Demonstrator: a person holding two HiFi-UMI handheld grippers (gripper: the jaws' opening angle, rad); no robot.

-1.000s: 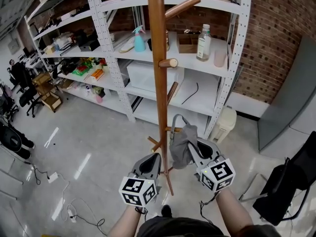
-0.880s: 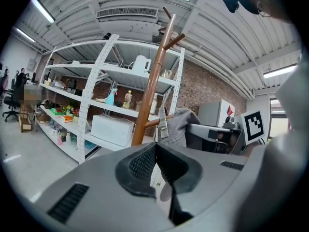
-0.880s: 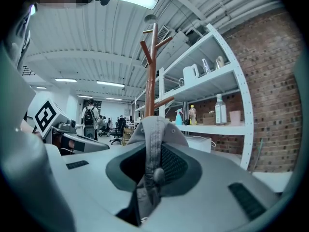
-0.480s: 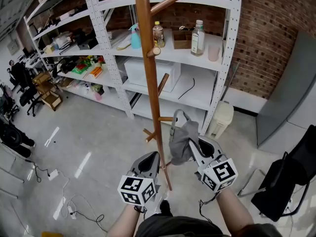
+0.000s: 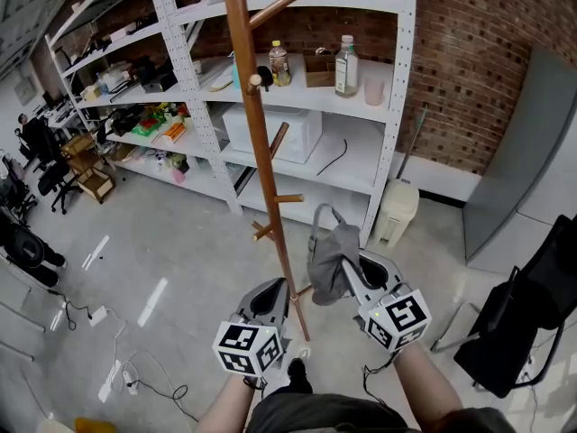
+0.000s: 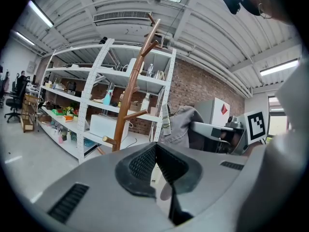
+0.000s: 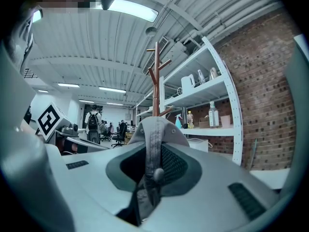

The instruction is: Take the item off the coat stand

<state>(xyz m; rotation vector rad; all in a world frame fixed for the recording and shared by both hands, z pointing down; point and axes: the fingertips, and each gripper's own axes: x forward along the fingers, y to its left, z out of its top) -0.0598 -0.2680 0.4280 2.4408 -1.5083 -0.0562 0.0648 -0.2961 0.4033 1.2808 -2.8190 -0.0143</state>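
The wooden coat stand [image 5: 262, 152] rises from the floor in front of me, its pegs bare in the head view. A grey cap [image 5: 330, 254] hangs clear of the stand, to its right, with my right gripper [image 5: 348, 274] shut on its strap. In the right gripper view the cap [image 7: 155, 132] stands up between the jaws, with the stand [image 7: 156, 79] behind it. My left gripper [image 5: 286, 289] is shut on nothing, low beside the stand's foot. From the left gripper [image 6: 155, 146] I see the cap [image 6: 182, 123] at the right and the stand [image 6: 133, 87] ahead.
White shelving [image 5: 393, 106] with bottles and a white box backs the stand, against a brick wall [image 5: 469, 61]. A white bin [image 5: 395, 213] stands by the shelf post. A black chair [image 5: 518, 332] is at the right. Cables [image 5: 135, 388] lie on the floor at the left.
The coat stand has slid left and further off in the head view. Both grippers have kept their place in the view, and the cap has stayed in the right one.
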